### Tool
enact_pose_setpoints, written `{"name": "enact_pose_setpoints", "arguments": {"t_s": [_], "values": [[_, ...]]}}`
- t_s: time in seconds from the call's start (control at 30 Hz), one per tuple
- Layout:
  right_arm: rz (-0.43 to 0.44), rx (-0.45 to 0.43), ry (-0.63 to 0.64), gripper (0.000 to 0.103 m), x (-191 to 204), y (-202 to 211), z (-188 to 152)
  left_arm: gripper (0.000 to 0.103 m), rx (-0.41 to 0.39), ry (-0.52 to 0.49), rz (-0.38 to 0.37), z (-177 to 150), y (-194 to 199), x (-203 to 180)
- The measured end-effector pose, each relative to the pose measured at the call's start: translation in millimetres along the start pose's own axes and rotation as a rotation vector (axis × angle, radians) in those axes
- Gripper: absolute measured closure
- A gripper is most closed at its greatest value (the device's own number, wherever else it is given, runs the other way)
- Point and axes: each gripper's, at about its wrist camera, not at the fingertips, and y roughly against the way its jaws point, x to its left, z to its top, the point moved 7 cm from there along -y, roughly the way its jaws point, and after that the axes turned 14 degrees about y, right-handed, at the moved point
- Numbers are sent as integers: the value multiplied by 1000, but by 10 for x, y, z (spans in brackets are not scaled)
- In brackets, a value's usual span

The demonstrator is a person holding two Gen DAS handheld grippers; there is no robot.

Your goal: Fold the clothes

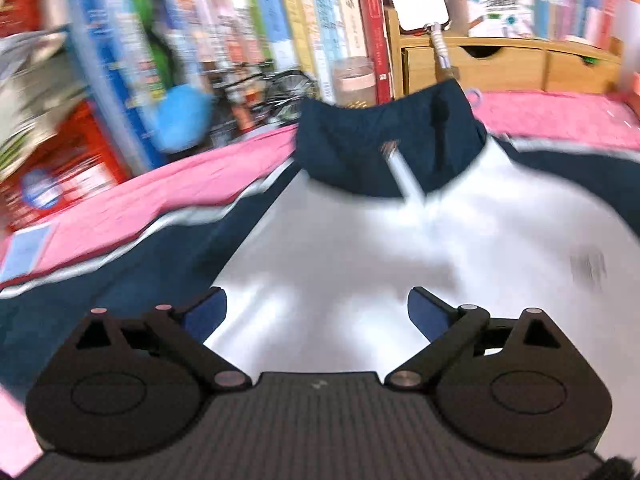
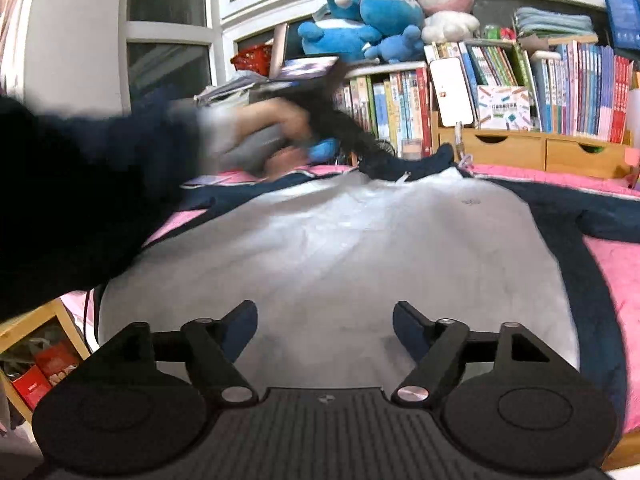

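A navy and light-grey zip jacket (image 2: 340, 240) lies flat, front up, on a pink bedspread (image 2: 616, 272), collar (image 1: 384, 140) toward the bookshelf. My left gripper (image 1: 316, 312) is open and empty above the grey chest panel (image 1: 340, 248), facing the collar; this view is blurred by motion. My right gripper (image 2: 325, 328) is open and empty over the lower grey panel near the hem. In the right wrist view the person's dark-sleeved left arm (image 2: 80, 208) reaches across the left side, with the hand blurred near the collar.
A bookshelf packed with books (image 2: 580, 88), a wooden drawer box (image 2: 532, 152) and a white phone (image 2: 452, 92) stand behind the bed. Plush toys (image 2: 384, 20) sit on top. A wooden shelf (image 2: 36, 352) stands at the lower left beside the bed.
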Motion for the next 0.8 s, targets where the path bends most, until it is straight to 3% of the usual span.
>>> {"name": "enact_pose_setpoints", "arguments": {"t_s": [0.1,0.2,0.3,0.4,0.5,0.57,0.7,0.8], "values": [[-53,-10,-14,9,-184,62,76,3,-40,24,-9,-494,416,406],[-78,8,-64,8,-361,25,121,0,-41,51,13,-958,625,749],[-112,43,-71,8,-486,-39,149,0,-84,131,-26,-1177,782,1057],[-183,94,-10,8,-572,-78,140,0,-63,170,-24,-1244,866,1249],[-257,128,49,6,-712,-49,105,0,-87,142,60,-1215,925,1363],[-262,137,53,5,-834,-23,98,2,-107,119,111,-1176,991,1409],[-218,127,34,8,-1132,-86,210,3,-155,66,15,-990,1203,1154],[-264,160,-40,17,-1572,-135,258,1,-164,-5,-76,-815,1285,689]]}}
